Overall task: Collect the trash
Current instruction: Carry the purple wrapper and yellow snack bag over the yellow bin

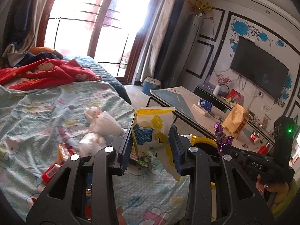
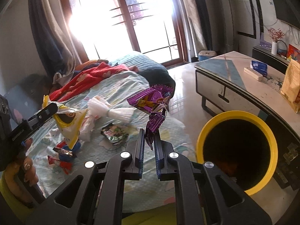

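Note:
My left gripper is shut on a yellow and white wrapper, held upright above the bed; the right wrist view shows that wrapper at the left. My right gripper is shut on a crinkled purple wrapper, lifted over the bed edge; the same purple wrapper shows in the left wrist view. A yellow-rimmed bin with a dark inside stands on the floor just right of my right gripper. Loose trash lies on the bedsheet: white crumpled plastic, a green packet, red wrappers.
The bed has a cartoon-print sheet and a red blanket. A low coffee table stands to the right with a brown paper bag and a blue pack. Bright window behind, TV on the wall.

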Demonstrator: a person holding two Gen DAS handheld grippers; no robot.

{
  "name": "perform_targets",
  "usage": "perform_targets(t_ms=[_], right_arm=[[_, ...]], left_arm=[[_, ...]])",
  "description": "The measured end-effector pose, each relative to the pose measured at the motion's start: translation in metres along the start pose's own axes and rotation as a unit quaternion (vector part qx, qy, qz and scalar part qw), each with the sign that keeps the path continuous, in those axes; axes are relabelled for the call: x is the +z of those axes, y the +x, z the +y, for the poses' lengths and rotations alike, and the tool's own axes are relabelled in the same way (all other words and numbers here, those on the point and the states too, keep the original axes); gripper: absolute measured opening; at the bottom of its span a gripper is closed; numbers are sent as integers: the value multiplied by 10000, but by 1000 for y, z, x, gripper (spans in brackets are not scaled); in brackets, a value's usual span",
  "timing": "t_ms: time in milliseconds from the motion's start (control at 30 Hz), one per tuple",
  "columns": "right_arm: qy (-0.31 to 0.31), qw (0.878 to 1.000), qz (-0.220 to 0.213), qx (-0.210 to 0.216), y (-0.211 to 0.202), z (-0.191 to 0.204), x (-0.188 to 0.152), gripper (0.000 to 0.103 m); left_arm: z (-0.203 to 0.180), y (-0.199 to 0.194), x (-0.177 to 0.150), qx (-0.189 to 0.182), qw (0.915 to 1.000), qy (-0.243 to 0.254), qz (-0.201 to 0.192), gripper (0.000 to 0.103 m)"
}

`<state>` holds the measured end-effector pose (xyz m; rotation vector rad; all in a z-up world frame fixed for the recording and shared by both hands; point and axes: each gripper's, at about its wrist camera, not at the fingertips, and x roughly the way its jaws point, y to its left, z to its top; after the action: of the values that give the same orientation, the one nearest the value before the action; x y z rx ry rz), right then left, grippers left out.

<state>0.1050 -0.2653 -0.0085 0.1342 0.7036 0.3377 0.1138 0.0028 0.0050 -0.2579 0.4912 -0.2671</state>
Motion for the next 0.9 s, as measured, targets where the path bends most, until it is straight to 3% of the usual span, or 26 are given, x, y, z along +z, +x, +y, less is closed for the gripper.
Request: perform_targets(t_ms=[567, 900], right_arm=[[617, 9972, -149, -396, -14, -55, -3, 10], [1050, 9923, -258, -611, -21, -90, -2, 10]], left_arm=[[-51, 34, -11, -413, 9980, 414, 231, 30], [-91, 62, -28, -728, 9927, 829, 490, 30]])
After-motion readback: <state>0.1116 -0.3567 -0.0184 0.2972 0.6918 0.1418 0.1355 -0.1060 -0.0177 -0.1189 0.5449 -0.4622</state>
